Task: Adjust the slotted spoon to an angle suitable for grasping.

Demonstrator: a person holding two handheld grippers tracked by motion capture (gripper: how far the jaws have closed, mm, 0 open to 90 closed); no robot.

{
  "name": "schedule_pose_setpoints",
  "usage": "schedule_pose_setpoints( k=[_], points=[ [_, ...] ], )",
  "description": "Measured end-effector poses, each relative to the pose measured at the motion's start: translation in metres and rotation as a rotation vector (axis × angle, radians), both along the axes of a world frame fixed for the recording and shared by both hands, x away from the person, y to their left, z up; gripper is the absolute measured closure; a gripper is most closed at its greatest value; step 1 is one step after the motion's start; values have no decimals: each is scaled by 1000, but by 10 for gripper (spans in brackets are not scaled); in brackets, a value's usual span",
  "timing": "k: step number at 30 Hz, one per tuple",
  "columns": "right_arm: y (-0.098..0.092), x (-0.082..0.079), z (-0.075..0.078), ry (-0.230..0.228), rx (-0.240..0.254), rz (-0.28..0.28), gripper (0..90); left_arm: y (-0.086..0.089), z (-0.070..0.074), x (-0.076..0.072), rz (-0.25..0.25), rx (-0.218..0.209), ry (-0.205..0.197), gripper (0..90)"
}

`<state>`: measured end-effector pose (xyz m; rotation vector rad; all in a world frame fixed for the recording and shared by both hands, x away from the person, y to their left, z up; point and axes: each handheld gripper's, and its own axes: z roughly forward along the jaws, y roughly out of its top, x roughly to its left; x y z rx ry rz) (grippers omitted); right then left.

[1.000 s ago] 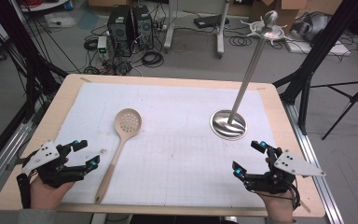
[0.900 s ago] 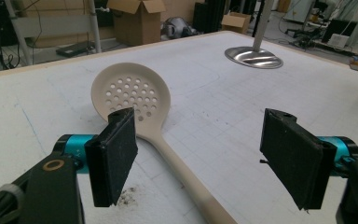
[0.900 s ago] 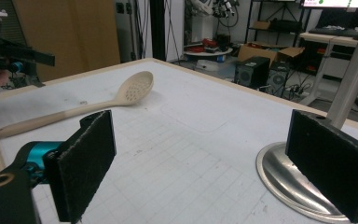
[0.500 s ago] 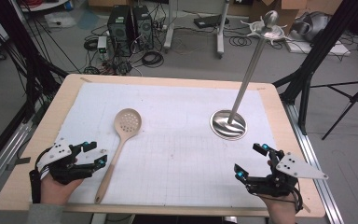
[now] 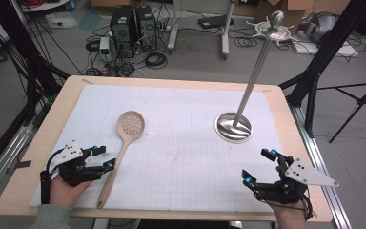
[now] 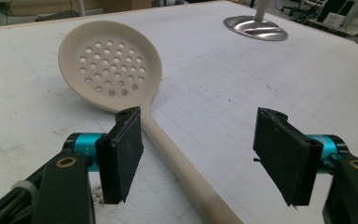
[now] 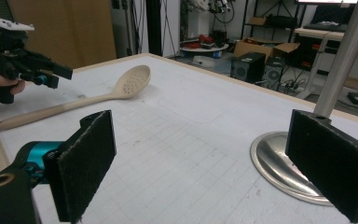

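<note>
Your left gripper [image 5: 104,158] is spread wide beside the slotted spoon's [image 5: 124,143] handle, touching nothing. Your right gripper [image 5: 259,167] gapes empty near the metal stand [image 5: 234,128].

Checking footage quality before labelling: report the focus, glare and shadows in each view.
High view: soft and slightly blurred overall, even light, faint shadows, bright sheen on the metal stand base. Left gripper view: slotted spoon sharp, a soft shadow under its bowl. Right gripper view: near pads of the right hand-held gripper slightly soft, background dimmer.
</note>
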<state>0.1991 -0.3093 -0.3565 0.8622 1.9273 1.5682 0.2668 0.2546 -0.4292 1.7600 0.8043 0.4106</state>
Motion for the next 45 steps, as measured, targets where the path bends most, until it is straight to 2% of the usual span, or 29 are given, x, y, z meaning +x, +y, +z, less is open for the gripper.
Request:
schedule_pose_setpoints(
  k=[3, 7, 13, 14, 15, 26, 37, 39, 40, 41, 45],
  points=[
    [-1, -1, 0, -3, -1, -3, 74, -2, -3, 2, -1, 13, 20, 388],
    [-2, -2, -1, -8, -6, -4, 75, -3, -8, 4, -7, 25, 41, 510],
    [-3, -4, -1, -21, -10, -4, 74, -4, -14, 8, -2, 47, 72, 605],
    [-4, -4, -1, -18, -8, -5, 75, -5, -16, 9, 0, 51, 86, 660],
    [-4, -5, -1, -17, -9, -5, 74, -5, -16, 9, 1, 57, 91, 673],
    [-5, -7, -2, -7, -11, -8, 75, -2, -16, 10, 19, 79, 84, 878],
    [-5, -8, -2, -12, -20, 1, 75, -6, -17, 12, 18, 152, 117, 895],
    [-5, -8, -2, -11, -22, 2, 75, -6, -17, 13, 14, 180, 129, 895],
    [-5, -8, -2, -13, -19, 2, 75, -6, -17, 13, 14, 180, 129, 895],
    [-5, -8, -2, -13, -20, 3, 75, -7, -18, 13, 15, 204, 141, 895],
    [-5, -8, -1, -14, -20, 3, 75, -9, -19, 14, 10, 229, 158, 895]
  ],
)
